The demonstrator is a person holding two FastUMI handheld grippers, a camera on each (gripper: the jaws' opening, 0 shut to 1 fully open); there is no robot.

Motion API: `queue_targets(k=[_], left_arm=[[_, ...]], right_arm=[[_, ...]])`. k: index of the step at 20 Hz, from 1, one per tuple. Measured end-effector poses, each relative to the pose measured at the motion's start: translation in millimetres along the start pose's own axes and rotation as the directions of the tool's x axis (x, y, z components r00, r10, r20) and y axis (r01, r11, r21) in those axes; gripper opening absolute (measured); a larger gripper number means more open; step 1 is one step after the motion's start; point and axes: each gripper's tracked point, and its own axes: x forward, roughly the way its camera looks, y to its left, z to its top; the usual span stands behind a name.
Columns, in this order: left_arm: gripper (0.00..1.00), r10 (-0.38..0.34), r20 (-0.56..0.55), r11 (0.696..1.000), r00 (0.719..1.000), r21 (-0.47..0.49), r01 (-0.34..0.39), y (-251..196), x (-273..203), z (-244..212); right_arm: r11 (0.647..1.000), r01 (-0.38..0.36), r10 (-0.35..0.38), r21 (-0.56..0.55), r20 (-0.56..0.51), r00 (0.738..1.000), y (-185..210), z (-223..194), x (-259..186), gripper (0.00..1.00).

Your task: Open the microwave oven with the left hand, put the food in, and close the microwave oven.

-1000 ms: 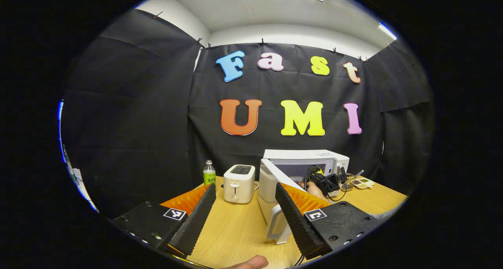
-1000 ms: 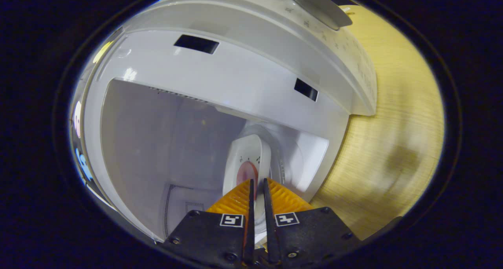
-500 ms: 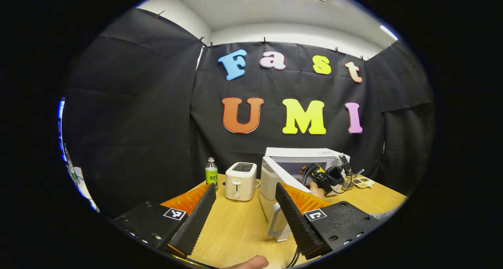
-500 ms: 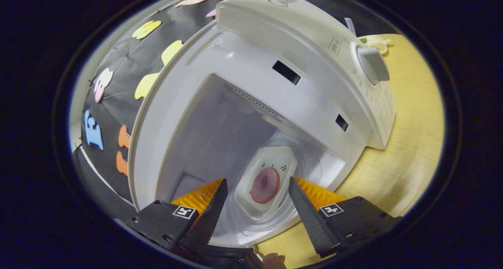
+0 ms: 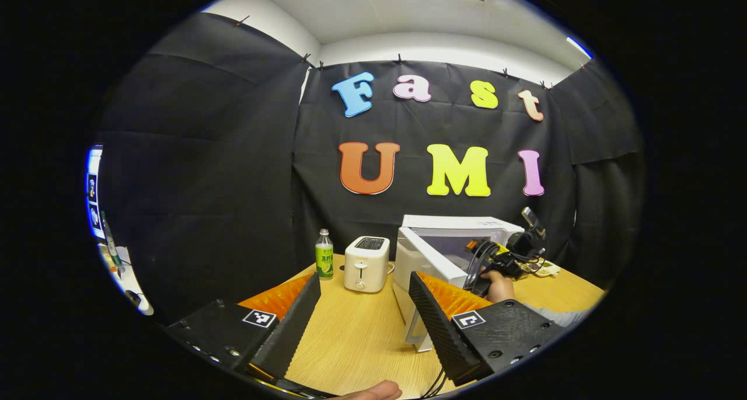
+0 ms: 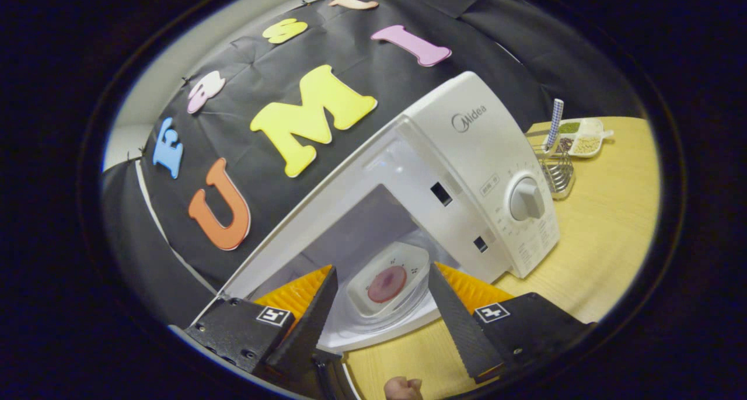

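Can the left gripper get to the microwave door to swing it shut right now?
Probably yes. The left gripper is open, with bare table between it and the open door. The right gripper, open, seems out of the microwave, though its hand is near the door.

A white toaster (image 5: 366, 264) stood on the wooden table (image 5: 356, 336), and just to its left was a green-labelled bottle (image 5: 324, 262), upright, close to the black cloth wall. Over on the far side of the table, a small wire rack (image 6: 553, 173) sat with a striped stick poking up from it, and just behind it lay a divided dish of grains (image 6: 582, 137).
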Motion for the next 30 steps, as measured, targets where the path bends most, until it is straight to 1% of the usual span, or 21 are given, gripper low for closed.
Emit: queue_targets(k=[2, 4, 7, 9, 10, 12, 14, 15, 16, 17, 18, 19, 20, 21, 22, 25, 26, 27, 28, 29, 30], left_arm=[[0.93, -0.012, -0.002, 1.000, 1.000, 0.000, 0.012, -3, -5, 0], [0.93, 0.006, 0.010, 1.000, 1.000, 0.022, -0.007, 2, -8, 1], [0.93, 0.030, 0.014, 0.999, 0.999, 0.033, -0.030, 2, -9, -2], [0.93, 0.034, -0.005, 0.999, 0.999, 0.017, -0.034, 1, -11, -8], [0.93, 0.032, -0.008, 0.999, 0.999, 0.010, -0.032, 0, -12, -8], [0.93, 0.033, -0.003, 0.999, 0.999, 0.005, -0.033, -2, -16, -7], [0.93, 0.033, 0.007, 0.999, 0.999, 0.016, -0.033, -4, -22, -3], [0.93, 0.030, 0.014, 0.999, 0.999, 0.023, -0.031, -6, -25, -1], [0.93, 0.031, 0.022, 0.999, 0.999, 0.028, -0.031, -6, -26, 2], [0.93, 0.033, 0.028, 0.999, 0.999, 0.029, -0.034, -6, -26, 4], [0.93, 0.034, 0.031, 0.999, 0.999, 0.027, -0.035, -5, -26, 4], [0.93, 0.035, 0.033, 0.999, 0.999, 0.022, -0.036, -5, -25, 4], [0.93, 0.039, 0.034, 0.999, 0.999, 0.015, -0.039, -3, -25, 4], [0.93, 0.042, 0.030, 0.999, 0.999, 0.008, -0.042, 0, -23, 2], [0.93, 0.048, 0.023, 0.999, 0.999, 0.000, -0.048, 2, -20, -1], [0.93, 0.063, 0.004, 0.998, 0.998, -0.021, -0.063, 9, -7, -11], [0.93, 0.065, 0.008, 0.998, 0.998, -0.023, -0.065, 13, -1, -12], [0.80, 0.043, -0.003, 0.999, 0.999, -0.013, -0.043, 8, 4, -16], [0.65, 0.029, -0.005, 1.000, 1.000, 0.002, -0.029, 6, 8, -17], [0.51, -0.003, 0.004, 1.000, 1.000, 0.029, 0.003, 1, 13, -16], [0.37, -0.009, 0.023, 0.999, 1.000, 0.053, 0.008, 2, 16, -12]], right_arm=[[0.996, -0.022, 0.023, -0.081, 0.016, 1.000, -1, 15, -20, 1.00], [0.987, -0.031, 0.034, -0.159, 0.020, 0.999, -2, 29, -39, 1.00], [0.958, -0.035, 0.058, -0.285, 0.073, 0.996, -1, 61, -69, 1.00], [0.926, 0.043, 0.001, -0.374, 0.114, 0.993, -10, 79, -83, 0.99], [0.903, 0.062, -0.011, -0.426, 0.122, 0.992, -11, 82, -83, 0.99], [0.854, 0.114, -0.070, -0.507, 0.106, 0.992, -23, 74, -73, 0.99], [0.840, 0.098, -0.079, -0.534, 0.059, 0.995, -29, 54, -63, 1.00], [0.837, 0.103, -0.088, -0.537, 0.055, 0.995, -32, 49, -61, 0.91], [0.831, 0.104, -0.089, -0.546, 0.053, 0.995, -33, 48, -61, 0.91], [0.825, 0.110, -0.093, -0.554, 0.058, 0.994, -33, 47, -63, 1.00], [0.818, 0.119, -0.100, -0.563, 0.064, 0.993, -35, 47, -63, 1.00], [0.819, 0.113, -0.097, -0.562, 0.059, 0.994, -36, 47, -62, 1.00], [0.825, 0.099, -0.082, -0.556, 0.055, 0.995, -34, 47, -63, 1.00], [0.827, 0.100, -0.080, -0.552, 0.060, 0.995, -35, 50, -66, 0.92], [0.826, 0.099, -0.072, -0.555, 0.069, 0.995, -34, 57, -72, 1.00], [0.828, 0.076, -0.030, -0.555, 0.091, 0.995, -25, 76, -98, 1.00], [0.828, 0.057, -0.002, -0.557, 0.098, 0.995, -19, 86, -112, 0.92], [0.826, 0.042, 0.021, -0.561, 0.106, 0.994, -12, 96, -130, 0.91], [0.824, 0.025, 0.048, -0.567, 0.113, 0.992, -6, 107, -146, 1.00], [0.819, 0.006, 0.073, -0.574, 0.115, 0.991, -1, 117, -163, 1.00], [0.811, -0.008, 0.095, -0.585, 0.117, 0.989, 4, 129, -181, 1.00]])
